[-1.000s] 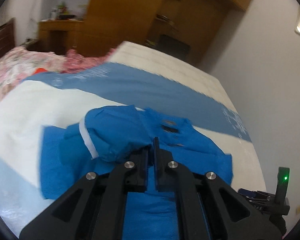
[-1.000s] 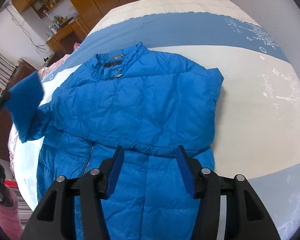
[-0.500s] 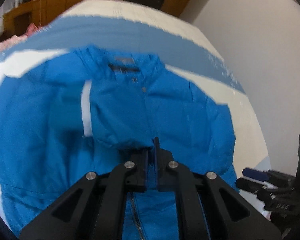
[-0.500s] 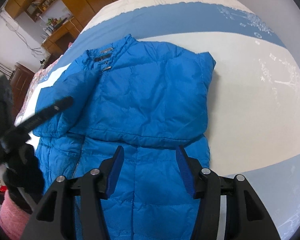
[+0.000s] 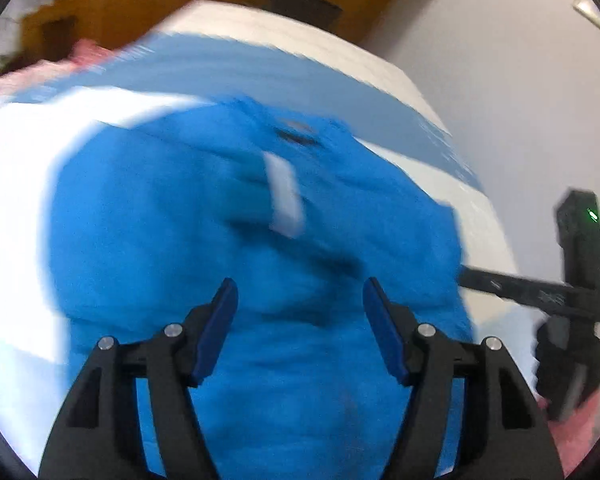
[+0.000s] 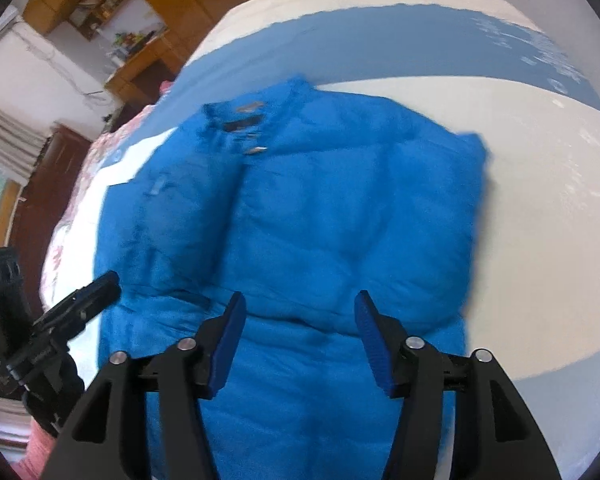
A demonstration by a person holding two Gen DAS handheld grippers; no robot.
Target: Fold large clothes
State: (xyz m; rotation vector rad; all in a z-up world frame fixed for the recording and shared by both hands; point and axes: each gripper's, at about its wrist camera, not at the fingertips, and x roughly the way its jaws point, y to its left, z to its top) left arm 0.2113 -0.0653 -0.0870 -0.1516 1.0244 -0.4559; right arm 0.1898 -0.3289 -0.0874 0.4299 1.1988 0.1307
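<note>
A blue puffer jacket (image 6: 324,216) lies front up on the bed, collar away from me, both sleeves folded in over the chest. It also fills the left wrist view (image 5: 204,264), blurred, with a white label (image 5: 285,200) showing on the folded sleeve. My left gripper (image 5: 300,312) is open and empty above the jacket's middle; it also shows at the left of the right wrist view (image 6: 80,304). My right gripper (image 6: 300,324) is open and empty above the jacket's lower half; it also shows at the right of the left wrist view (image 5: 540,292).
The bed (image 6: 540,208) has a white and blue cover. A pink floral quilt (image 6: 96,160) lies along its left side. Wooden cupboards and a desk (image 6: 148,60) stand beyond the bed. A white wall (image 5: 500,80) runs along the right.
My left gripper has opened and let go of the sleeve, which now lies across the jacket's chest. The left gripper has pulled back. The right gripper stayed open and shifted slightly.
</note>
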